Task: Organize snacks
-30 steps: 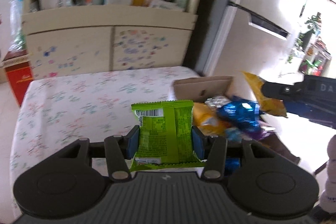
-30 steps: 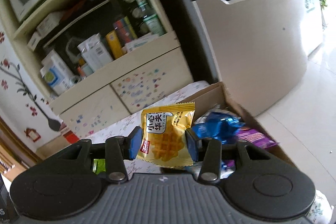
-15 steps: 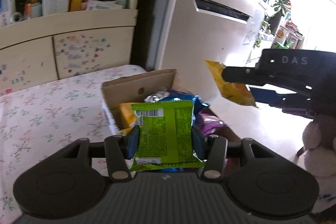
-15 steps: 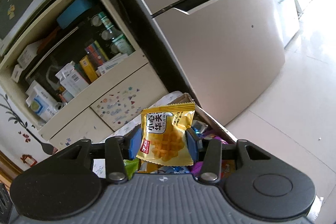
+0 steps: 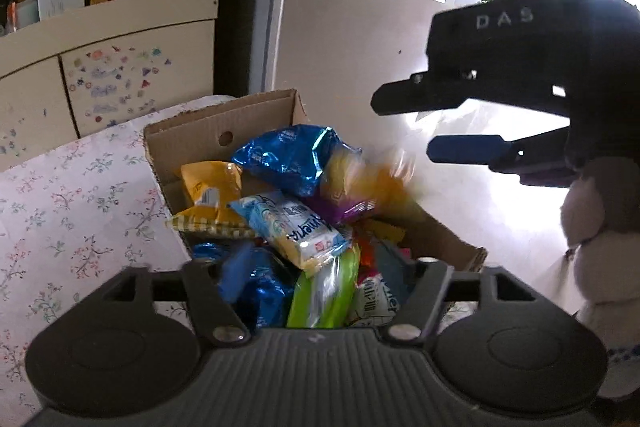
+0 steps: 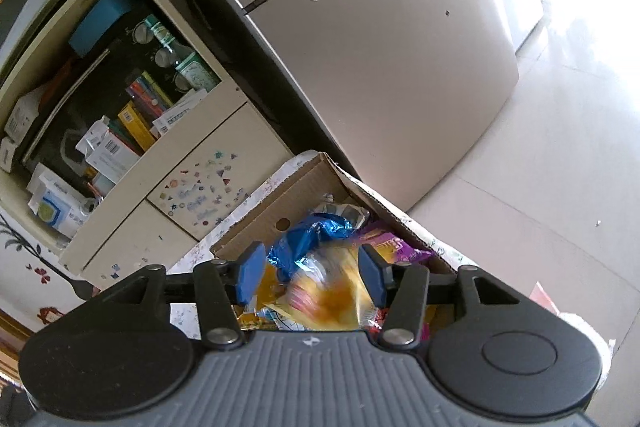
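An open cardboard box point(image 5: 192, 127) on the flowered table holds several snack packets. My left gripper point(image 5: 316, 273) hangs over its near end, jaws opening. The green packet point(image 5: 324, 291) drops blurred between them, free of the pads. My right gripper point(image 5: 402, 127) reaches in from the right above the box, its jaws also opening. The yellow waffle packet point(image 5: 372, 183) falls blurred onto the pile below it. In the right wrist view that yellow packet point(image 6: 324, 295) sits loose between the spread blue pads of my right gripper point(image 6: 311, 279), over the box point(image 6: 272, 203).
The flowered tablecloth point(image 5: 80, 195) spreads left of the box. A cream cupboard point(image 5: 108, 39) with stocked shelves stands behind the table, and a beige fridge point(image 5: 360, 47) behind the box. A plush toy point(image 5: 600, 211) is at the right. Pale floor point(image 6: 540, 167) lies beyond the table.
Both grippers moved over the box and their jaws spread. The green packet left the left pads and the yellow packet left the right pads; both are dropping into the box.
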